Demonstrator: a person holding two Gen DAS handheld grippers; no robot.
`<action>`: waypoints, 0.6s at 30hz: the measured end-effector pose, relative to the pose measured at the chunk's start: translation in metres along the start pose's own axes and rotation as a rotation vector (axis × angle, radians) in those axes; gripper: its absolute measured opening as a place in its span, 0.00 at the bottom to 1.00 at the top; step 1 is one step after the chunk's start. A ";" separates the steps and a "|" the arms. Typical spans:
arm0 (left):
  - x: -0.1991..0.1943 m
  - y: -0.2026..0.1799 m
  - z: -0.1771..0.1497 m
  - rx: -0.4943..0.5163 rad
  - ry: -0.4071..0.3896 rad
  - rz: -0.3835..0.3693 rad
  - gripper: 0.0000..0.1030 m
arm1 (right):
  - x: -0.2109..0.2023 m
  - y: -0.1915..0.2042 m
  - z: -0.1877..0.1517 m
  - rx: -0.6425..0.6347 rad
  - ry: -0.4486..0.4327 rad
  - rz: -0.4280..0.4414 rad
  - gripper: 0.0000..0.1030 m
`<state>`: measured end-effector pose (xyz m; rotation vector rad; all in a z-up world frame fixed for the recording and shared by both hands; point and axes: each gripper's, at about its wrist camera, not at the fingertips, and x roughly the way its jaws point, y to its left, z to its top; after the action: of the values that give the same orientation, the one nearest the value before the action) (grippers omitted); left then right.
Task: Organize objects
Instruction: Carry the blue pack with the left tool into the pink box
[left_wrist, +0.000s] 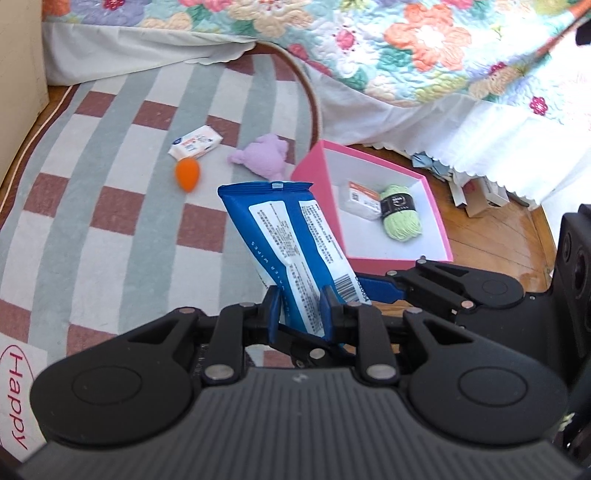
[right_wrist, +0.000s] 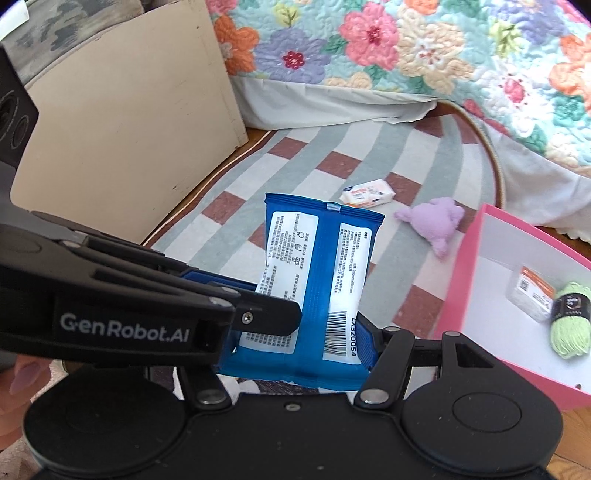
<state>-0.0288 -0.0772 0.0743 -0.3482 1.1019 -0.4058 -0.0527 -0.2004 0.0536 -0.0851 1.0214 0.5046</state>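
Observation:
A blue wipes pack (left_wrist: 291, 236) stands upright between both grippers above the checked rug. My left gripper (left_wrist: 301, 306) is shut on its lower end. My right gripper (right_wrist: 306, 332) also holds the pack (right_wrist: 317, 273) near its bottom; in the left wrist view the right gripper's blue finger reaches the pack from the right. A pink box (left_wrist: 417, 254) lies to the right, holding a green yarn ball (left_wrist: 400, 216) and a small clear packet (left_wrist: 360, 201). On the rug lie a white tissue pack (left_wrist: 195, 142), an orange egg-shaped sponge (left_wrist: 187, 174) and a purple plush toy (left_wrist: 262, 155).
A bed with a floral quilt (left_wrist: 406, 44) and white skirt borders the rug at the back. A beige cabinet (right_wrist: 122, 136) stands at the left. A white "Happy" card (left_wrist: 18, 391) lies at the near left. Papers (left_wrist: 476, 192) lie under the bed on the wooden floor.

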 end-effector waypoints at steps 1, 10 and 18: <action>0.002 -0.005 0.002 0.011 0.006 0.001 0.21 | -0.002 -0.002 -0.001 0.004 -0.003 -0.011 0.66; 0.027 -0.046 0.019 0.074 0.012 -0.047 0.21 | -0.018 -0.038 -0.004 0.083 -0.034 -0.110 0.66; 0.046 -0.061 0.030 0.085 0.053 -0.086 0.21 | -0.019 -0.060 -0.007 0.136 -0.030 -0.138 0.66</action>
<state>0.0078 -0.1510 0.0789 -0.3122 1.1206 -0.5395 -0.0403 -0.2628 0.0561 -0.0260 1.0107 0.3093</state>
